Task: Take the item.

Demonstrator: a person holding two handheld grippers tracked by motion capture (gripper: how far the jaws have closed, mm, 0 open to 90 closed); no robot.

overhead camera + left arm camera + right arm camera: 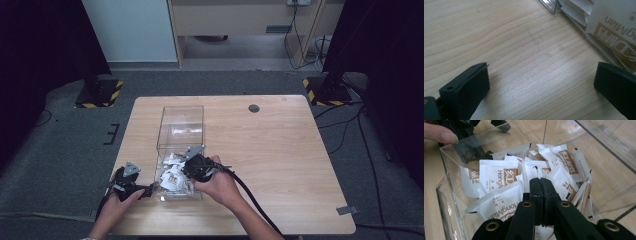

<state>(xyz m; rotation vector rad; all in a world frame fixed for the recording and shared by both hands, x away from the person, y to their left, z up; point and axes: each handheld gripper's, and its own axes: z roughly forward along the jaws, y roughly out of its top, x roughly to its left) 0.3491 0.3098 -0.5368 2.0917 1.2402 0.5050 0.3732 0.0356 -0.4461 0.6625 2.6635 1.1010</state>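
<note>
A long clear plastic box [181, 120] lies on the wooden table [280, 150], with several white and brown sachets [172, 177] heaped at its near end. My right gripper [184, 167] reaches into that end. In the right gripper view its jaws [540, 181] stand pressed together, tips among the sachets [496, 173]; whether a sachet edge is pinched I cannot tell. My left gripper [147, 190] rests on the table just left of the box. Its jaws [541, 72] stand wide open over bare wood, beside the box wall [574, 22] and a sachet [614, 27] behind it.
The far half of the box holds just a few sachets [185, 131]. A round grommet [254, 108] sits near the table's far edge. Through the clear wall [449, 202], the left gripper [466, 147] and a fingertip [439, 133] show. Bare wood spreads to the right.
</note>
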